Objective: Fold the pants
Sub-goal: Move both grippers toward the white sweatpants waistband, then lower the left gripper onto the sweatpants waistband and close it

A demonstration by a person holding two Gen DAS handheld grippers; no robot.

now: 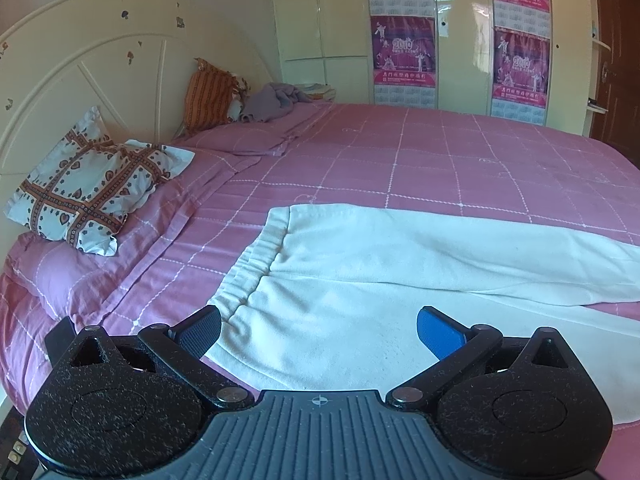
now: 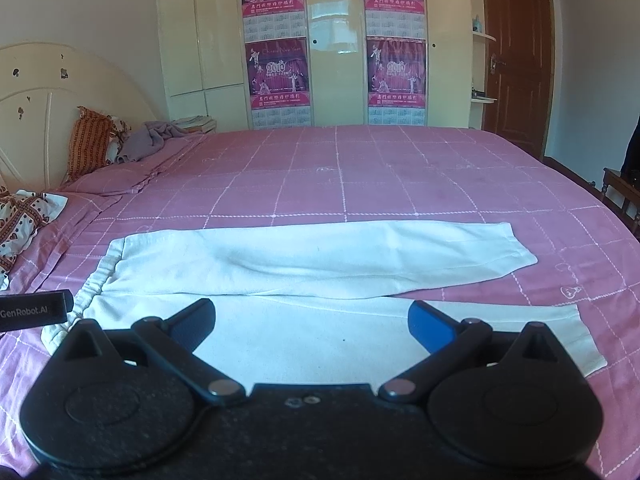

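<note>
- White pants (image 2: 304, 264): flat on pink checked bedspread (image 2: 400, 168), long axis left–right, waistband (image 1: 256, 256) left, leg cuffs (image 2: 576, 332) right
- Left gripper (image 1: 318, 332): jaws wide, empty, over near waistband corner, nearer that end
- Right gripper (image 2: 310, 324): jaws wide, empty, over near leg, nearer the cuffs

Pink checked bed (image 2: 400, 176) — white pants (image 2: 320, 256) flat, pillows (image 1: 92, 188) at headboard.
</note>
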